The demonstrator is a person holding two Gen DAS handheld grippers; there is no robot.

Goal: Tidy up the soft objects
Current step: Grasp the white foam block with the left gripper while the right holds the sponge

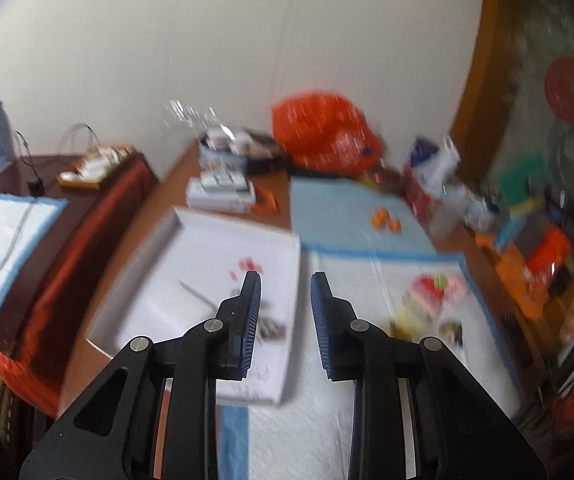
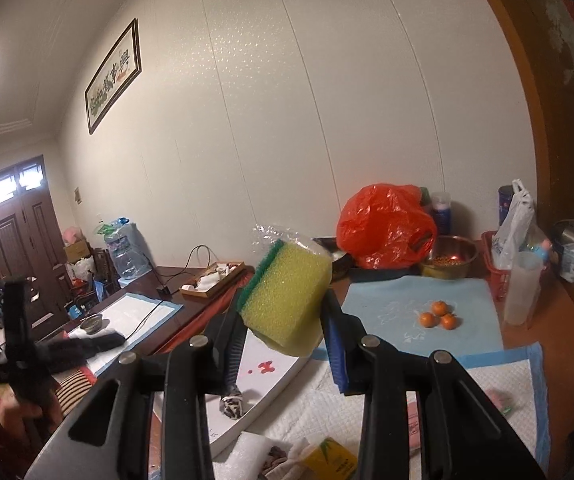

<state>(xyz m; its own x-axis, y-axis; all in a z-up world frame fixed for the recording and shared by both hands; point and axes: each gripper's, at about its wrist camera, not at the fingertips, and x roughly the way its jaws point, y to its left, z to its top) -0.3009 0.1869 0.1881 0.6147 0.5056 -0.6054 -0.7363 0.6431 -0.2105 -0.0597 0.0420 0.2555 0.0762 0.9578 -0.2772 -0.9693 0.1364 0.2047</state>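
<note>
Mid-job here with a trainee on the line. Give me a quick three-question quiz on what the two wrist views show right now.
1. True or false: the left gripper holds something.
2. What does the right gripper clamp? A) orange bag B) yellow sponge C) steel bowl
3. How many small oranges lie on the blue mat?

Key: 1 false, it is open with nothing between its fingers. 2 B, the yellow sponge with a green scrub layer. 3 three.
</note>
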